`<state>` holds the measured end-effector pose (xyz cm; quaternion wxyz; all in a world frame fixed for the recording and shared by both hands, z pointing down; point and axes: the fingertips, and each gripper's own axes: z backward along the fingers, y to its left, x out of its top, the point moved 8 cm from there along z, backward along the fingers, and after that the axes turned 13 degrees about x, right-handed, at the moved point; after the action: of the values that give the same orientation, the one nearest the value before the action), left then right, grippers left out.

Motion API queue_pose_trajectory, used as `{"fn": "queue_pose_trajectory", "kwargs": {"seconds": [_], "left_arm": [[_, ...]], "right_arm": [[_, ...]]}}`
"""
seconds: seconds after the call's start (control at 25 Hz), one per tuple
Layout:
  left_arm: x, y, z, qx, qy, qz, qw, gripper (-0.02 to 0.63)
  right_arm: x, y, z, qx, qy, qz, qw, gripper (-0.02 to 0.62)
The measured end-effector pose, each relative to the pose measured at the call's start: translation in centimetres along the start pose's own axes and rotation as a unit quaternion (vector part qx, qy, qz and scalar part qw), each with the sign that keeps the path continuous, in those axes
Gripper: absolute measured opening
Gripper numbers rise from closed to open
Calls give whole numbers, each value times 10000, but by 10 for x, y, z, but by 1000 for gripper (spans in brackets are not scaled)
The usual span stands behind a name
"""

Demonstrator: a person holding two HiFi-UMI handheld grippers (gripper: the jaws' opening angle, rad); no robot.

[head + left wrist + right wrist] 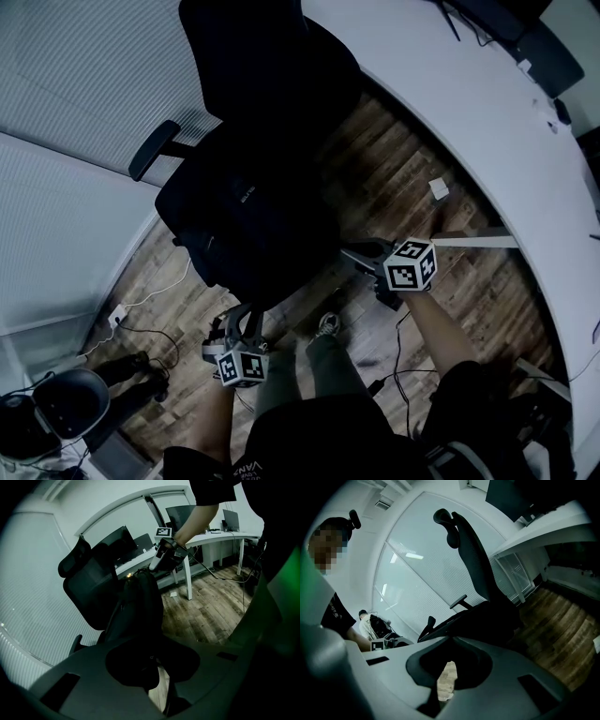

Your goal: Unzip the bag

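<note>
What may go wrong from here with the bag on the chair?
1. The bag stands on a chair; a pull by the right gripper at its top may turn the chair or tip the bag, though the left gripper seems to hold it low.
2. The right jaws are shut, yet no zip pull shows between them; they may slip off.
3. A cable lies by the feet: tripping.

Centre frame: bag on chair seat; desk along right edge; left gripper below bag, right gripper right of it.
</note>
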<state>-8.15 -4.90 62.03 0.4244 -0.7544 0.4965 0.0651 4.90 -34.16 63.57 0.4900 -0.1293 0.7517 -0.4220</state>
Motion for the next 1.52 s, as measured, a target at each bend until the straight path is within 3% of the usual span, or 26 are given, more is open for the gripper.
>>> {"fn": "queue_pose_trajectory", "kwargs": {"seconds": [0.68, 1.08, 1.52], "left_arm": [[-4, -1, 0, 12, -7, 90, 10000, 77], [-13, 3, 2, -51, 23, 221, 9997, 80], [-15, 6, 7, -131, -10, 275, 9995, 97]], "right_arm": [[18, -39, -3, -451, 105, -49, 9989, 44], [6, -21, -11, -772, -209, 149, 9967, 48], [-9, 2, -16, -1544, -325, 544, 9860, 48]]}}
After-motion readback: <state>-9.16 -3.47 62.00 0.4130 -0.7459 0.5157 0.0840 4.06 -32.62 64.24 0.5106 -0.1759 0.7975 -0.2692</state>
